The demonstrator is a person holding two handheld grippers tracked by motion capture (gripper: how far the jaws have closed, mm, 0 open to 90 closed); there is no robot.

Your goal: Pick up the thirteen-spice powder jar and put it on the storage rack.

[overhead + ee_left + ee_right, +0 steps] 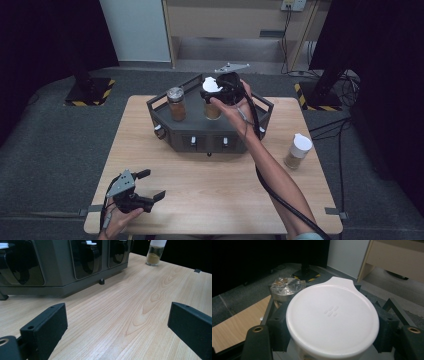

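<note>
- While my right gripper [216,90] clamps the white-capped jar [332,315] by its cap, the jar stands in the dark rack [165,117] at the table's [200,195] far edge.
- My left gripper [150,185] rests released near the table's near left corner.

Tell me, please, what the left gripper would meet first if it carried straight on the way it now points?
Probably bare table; beyond it the dark rack lies slightly left of its line, though depth is unclear.

Dim room — grey carpet [55,135]

A pale wooden cabinet [235,22] stood behind the table [210,195], black curtains [45,35] flanking it.
</note>
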